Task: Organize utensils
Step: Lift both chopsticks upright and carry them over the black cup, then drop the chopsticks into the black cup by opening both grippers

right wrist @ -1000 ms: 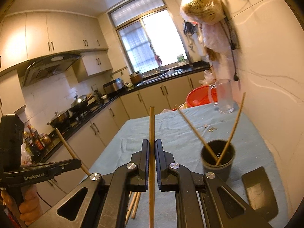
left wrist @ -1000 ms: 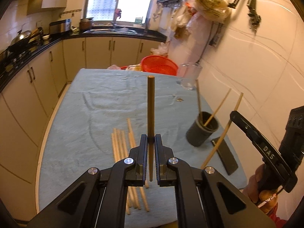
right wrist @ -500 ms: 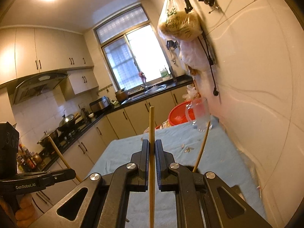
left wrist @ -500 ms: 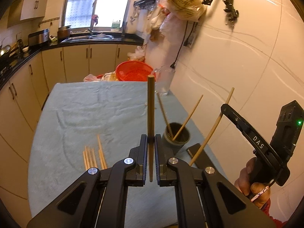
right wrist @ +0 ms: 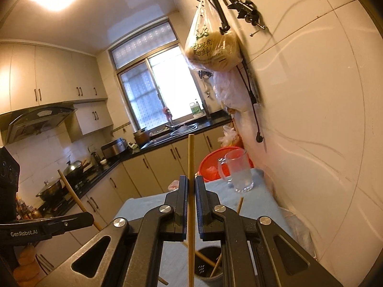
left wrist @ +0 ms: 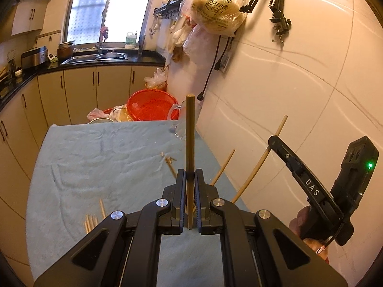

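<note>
In the left wrist view my left gripper [left wrist: 190, 174] is shut on a wooden chopstick [left wrist: 190, 138] that stands upright between its jaws, above the blue-clothed table [left wrist: 95, 162]. Several loose chopsticks [left wrist: 92, 222] lie low on the left. My right gripper [left wrist: 273, 142] at the right is shut on a slanting chopstick [left wrist: 259, 163]. In the right wrist view the right gripper [right wrist: 191, 179] clamps its chopstick [right wrist: 191, 153] above the dark holder cup [right wrist: 208, 266], which has chopsticks inside. The left gripper [right wrist: 89, 218] shows at the left with its chopstick [right wrist: 71, 197].
A glass mug [right wrist: 239, 171] and a red basket [left wrist: 150, 106] stand at the table's far end. The tiled wall [left wrist: 299, 95] runs close along the right, with bags [left wrist: 215, 7] hanging on it. Kitchen cabinets and counter [left wrist: 79, 86] lie left and behind.
Both grippers have risen and swung toward the right wall, each still clamping its chopstick. The holder cup has slid under the jaws in both views, and the loose chopsticks have dropped to the lower left.
</note>
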